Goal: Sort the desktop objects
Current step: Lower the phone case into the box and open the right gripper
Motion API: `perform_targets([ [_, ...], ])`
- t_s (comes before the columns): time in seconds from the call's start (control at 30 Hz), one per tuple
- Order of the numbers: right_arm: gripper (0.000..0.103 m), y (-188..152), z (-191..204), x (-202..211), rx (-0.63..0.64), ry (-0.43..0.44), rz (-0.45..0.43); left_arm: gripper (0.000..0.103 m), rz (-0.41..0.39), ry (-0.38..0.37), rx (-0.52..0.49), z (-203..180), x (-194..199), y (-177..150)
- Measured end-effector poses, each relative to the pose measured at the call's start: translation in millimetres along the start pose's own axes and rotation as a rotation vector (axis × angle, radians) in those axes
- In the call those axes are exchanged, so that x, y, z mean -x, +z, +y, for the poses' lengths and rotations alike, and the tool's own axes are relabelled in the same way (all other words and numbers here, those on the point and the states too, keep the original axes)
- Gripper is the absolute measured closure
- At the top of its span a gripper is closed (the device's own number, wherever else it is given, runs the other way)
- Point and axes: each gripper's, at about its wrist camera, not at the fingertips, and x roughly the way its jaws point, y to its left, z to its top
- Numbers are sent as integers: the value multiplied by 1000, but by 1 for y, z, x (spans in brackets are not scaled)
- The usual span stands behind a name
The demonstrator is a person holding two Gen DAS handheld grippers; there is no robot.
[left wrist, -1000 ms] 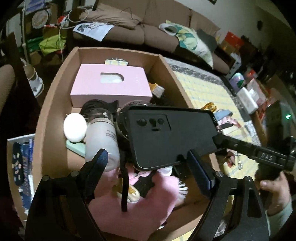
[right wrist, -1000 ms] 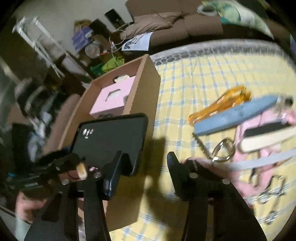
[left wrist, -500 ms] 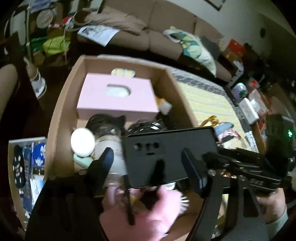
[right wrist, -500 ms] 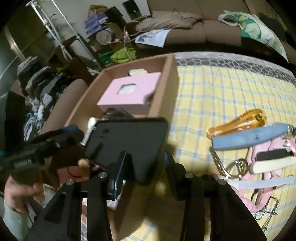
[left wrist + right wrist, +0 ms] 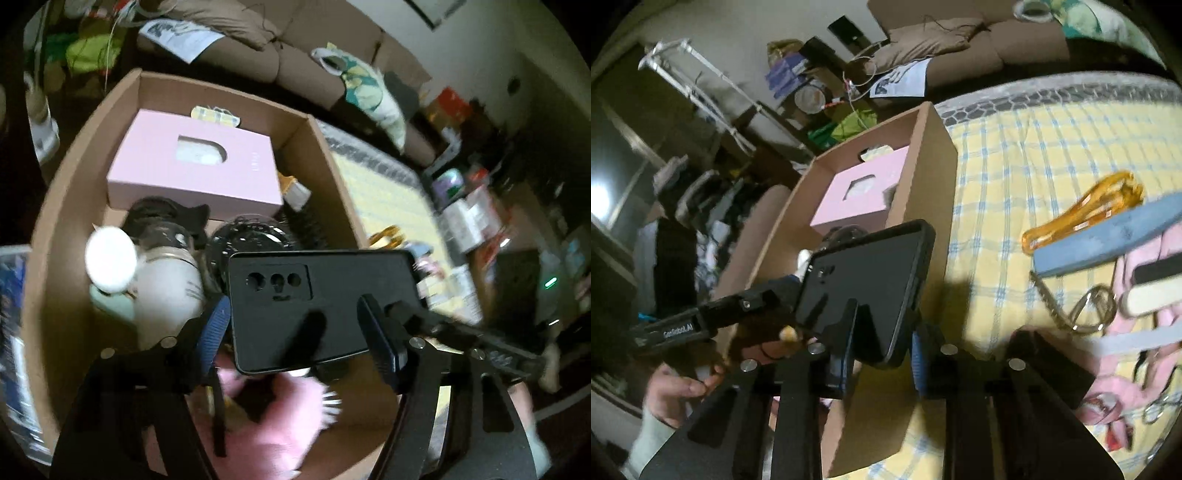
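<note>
Black phone case hovering over the cardboard box

The cardboard box [image 5: 74, 177] holds a pink box [image 5: 192, 173]. The phone case [image 5: 321, 306] sits above it, pinched at its end by the right gripper [image 5: 879, 363]; the left gripper [image 5: 291, 336] is spread wide either side of it.

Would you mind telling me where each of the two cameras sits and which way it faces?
Left wrist: on the left gripper, looking down into the cardboard box; its open fingers show.
Right wrist: on the right gripper, facing the box's side and yellow checked cloth; its fingers grip the black phone.
Shared: phone, box, pink box.
</note>
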Motion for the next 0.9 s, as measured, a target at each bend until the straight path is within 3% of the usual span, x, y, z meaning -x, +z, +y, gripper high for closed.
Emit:
perform_targets([
  [0.1, 81, -1, -4, 4, -20, 28, -12, 39, -16, -81, 45, 0, 5, 0],
  [0.2, 83, 0, 5, 9, 9, 36, -21, 39, -25, -90, 33, -8, 7, 1],
  [0.27, 83, 4, 11, 9, 26, 9, 3, 39, -24, -33, 9, -13, 7, 2],
  [0.33, 73, 7, 14, 11, 56, -98, 40, 39, -33, 26, -15, -15, 9, 1],
  [0.4, 60, 7, 15, 25, 97, -166, 9, 37, -28, 65, -22, -14, 10, -3],
  [0.43, 58, 7, 14, 31, 104, -186, -4, 37, -26, 85, -28, -13, 11, -5],
  [0.7, 62, 5, 11, 36, 133, -227, -1, 37, -6, 206, -83, -20, 7, -15],
  [0.9, 68, 3, 0, 29, 123, -259, 19, 37, 1, 224, -109, -23, 9, -16],
])
